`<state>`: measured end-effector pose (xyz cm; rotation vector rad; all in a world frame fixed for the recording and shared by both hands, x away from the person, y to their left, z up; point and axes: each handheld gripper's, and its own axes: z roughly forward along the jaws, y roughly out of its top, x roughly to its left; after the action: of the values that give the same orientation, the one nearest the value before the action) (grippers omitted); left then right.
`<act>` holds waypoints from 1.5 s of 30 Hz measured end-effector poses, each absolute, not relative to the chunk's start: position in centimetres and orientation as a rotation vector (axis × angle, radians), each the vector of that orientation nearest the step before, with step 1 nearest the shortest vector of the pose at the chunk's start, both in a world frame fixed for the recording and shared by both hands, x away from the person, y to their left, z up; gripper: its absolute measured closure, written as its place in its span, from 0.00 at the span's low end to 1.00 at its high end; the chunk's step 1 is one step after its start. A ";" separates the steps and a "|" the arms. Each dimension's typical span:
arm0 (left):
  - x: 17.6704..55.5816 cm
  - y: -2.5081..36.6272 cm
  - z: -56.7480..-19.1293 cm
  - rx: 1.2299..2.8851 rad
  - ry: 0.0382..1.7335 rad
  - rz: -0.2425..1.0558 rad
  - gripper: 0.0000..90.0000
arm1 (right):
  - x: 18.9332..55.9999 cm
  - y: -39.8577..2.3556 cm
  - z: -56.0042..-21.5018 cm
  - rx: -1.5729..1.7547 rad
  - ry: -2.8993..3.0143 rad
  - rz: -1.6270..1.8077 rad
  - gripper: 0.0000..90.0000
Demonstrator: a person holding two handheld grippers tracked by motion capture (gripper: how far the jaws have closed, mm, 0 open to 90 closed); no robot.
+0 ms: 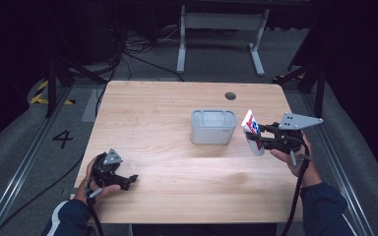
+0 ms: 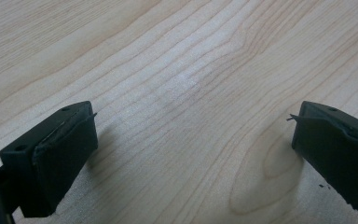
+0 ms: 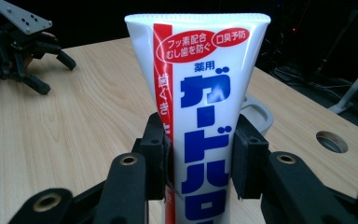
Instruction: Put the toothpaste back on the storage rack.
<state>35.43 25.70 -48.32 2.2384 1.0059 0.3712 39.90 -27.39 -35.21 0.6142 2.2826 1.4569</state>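
1. The right gripper (image 1: 259,137), at centre right of the high view, is clamped on a toothpaste tube (image 1: 252,132); the right gripper view shows both jaws pressed against the sides of the tube (image 3: 200,112).
2. The tube is held off the table (image 1: 167,103), long axis roughly upright with a slight tilt, its flat crimped end at the top. The cap end lies below the bottom edge of the right gripper view.
3. A grey bin (image 1: 213,126) stands at the centre of the high view, immediately left of the tube and close beside it without touching. Its opening faces up; its contents cannot be made out.
4. Judgement: the coming move likely carries the tube leftward over the bin's rim. The right hand is plainly the nearer to the bin.
5. The left gripper (image 1: 127,181) rests low at lower left of the high view, well apart from the bin. Its jaws stand wide apart over bare wood and grasp nothing.
6. Writing: the tube is white with a red strip and large blue Japanese characters. Red ovals near the top read "フッ素配合 むし歯を防ぐ" and "口臭予防"; "薬用" sits beneath. The brand name is partly covered by the jaws.
7. A "4" (image 1: 62,138) is marked on the floor at left.
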 end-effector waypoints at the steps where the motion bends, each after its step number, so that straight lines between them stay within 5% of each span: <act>1: 35.4 25.7 -48.3 2.239 1.006 0.372 0.01 | 40.1 -27.0 -35.1 0.612 2.278 1.453 0.71; 45: 35.4 25.7 -48.3 2.242 1.006 0.371 0.01 | 46.0 -19.8 -31.6 0.606 2.208 1.512 0.71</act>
<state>35.42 25.71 -48.29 2.2424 1.0063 0.3715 46.03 -19.77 -31.60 0.6065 2.2082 1.5121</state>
